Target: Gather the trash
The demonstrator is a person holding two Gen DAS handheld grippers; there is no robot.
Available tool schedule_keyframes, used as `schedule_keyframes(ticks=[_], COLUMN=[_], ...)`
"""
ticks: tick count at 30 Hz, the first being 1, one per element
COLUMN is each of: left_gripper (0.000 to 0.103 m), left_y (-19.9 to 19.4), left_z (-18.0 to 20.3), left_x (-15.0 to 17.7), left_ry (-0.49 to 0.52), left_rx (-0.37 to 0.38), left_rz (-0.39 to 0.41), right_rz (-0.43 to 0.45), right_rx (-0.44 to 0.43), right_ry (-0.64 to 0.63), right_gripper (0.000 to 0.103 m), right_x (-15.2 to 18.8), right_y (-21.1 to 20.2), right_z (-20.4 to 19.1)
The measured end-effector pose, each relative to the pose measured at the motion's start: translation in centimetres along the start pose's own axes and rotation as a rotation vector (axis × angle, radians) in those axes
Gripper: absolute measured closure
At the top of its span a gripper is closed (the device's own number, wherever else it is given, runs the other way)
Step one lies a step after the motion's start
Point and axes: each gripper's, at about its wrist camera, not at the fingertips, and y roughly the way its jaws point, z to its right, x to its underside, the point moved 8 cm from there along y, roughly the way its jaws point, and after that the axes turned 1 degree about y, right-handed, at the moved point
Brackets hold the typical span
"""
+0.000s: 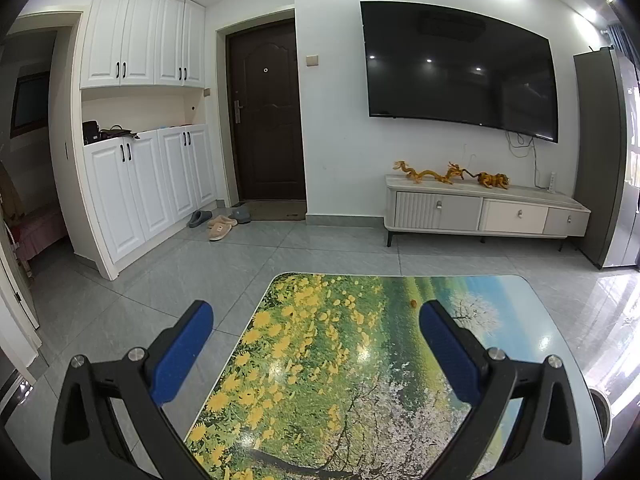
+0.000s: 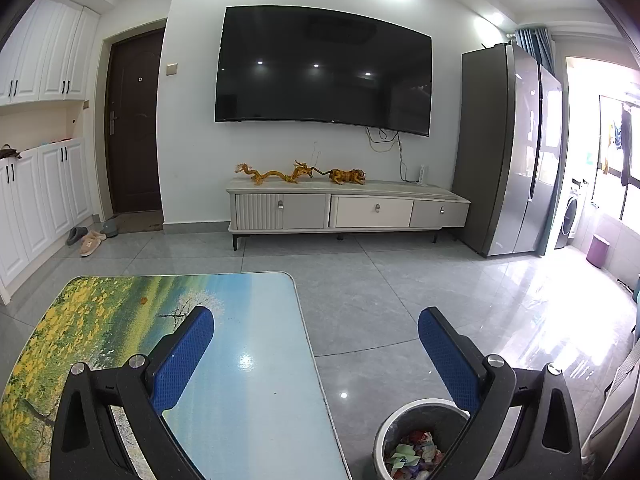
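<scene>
A low table [image 1: 344,360] with a printed flower-and-sky top fills the lower middle of the left wrist view; my left gripper [image 1: 316,314] hovers open above it, holding nothing. One small orange-brown scrap [image 1: 413,303] lies near the table's far edge, close to the right fingertip. The right wrist view shows the same table [image 2: 240,360] and scrap [image 2: 143,301]. My right gripper [image 2: 316,320] is open and empty, spanning the table's right edge. On the floor beside the table stands a round trash bin [image 2: 416,440] holding crumpled coloured papers.
Grey tiled floor surrounds the table. A TV stand [image 2: 348,208] with dragon figurines sits under a wall TV [image 2: 324,72]. A tall fridge [image 2: 512,148] stands to the right, white cabinets [image 1: 148,184] and slippers [image 1: 220,228] by the door on the left. A purple bin [image 2: 598,250] is far right.
</scene>
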Motion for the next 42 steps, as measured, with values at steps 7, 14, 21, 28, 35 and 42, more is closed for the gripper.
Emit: schedule_keyframes(ticks=[7, 14, 21, 28, 35, 42], left_gripper=[0.0, 0.0, 0.0, 0.0, 0.0, 0.0], left_y=[0.1, -0.04, -0.02, 0.08, 0.07, 0.03], left_z=[-0.07, -0.06, 0.07, 0.29, 0.29, 0.36], left_x=[0.18, 0.47, 0.57, 0.83, 0.86, 0.87], left_ry=[-0.003, -0.001, 0.0, 0.003, 0.001, 0.001], left_rx=[0.006, 0.01, 0.011, 0.015, 0.017, 0.019], left_rz=[-0.009, -0.012, -0.014, -0.018, -0.019, -0.019], right_rz=[0.003, 0.003, 0.003, 0.003, 0.002, 0.001], right_rx=[0.007, 0.009, 0.01, 0.01, 0.011, 0.01], right_ry=[0.0, 0.0, 0.0, 0.0, -0.001, -0.002], right_gripper=[0.0, 0.0, 0.0, 0.0, 0.0, 0.0], right_x=[-0.11, -0.22, -0.16, -0.17, -0.1, -0.08], right_y=[-0.36, -0.56, -0.55, -0.54, -0.65, -0.72], right_z=[0.18, 0.34, 0.25, 0.29, 0.18, 0.1])
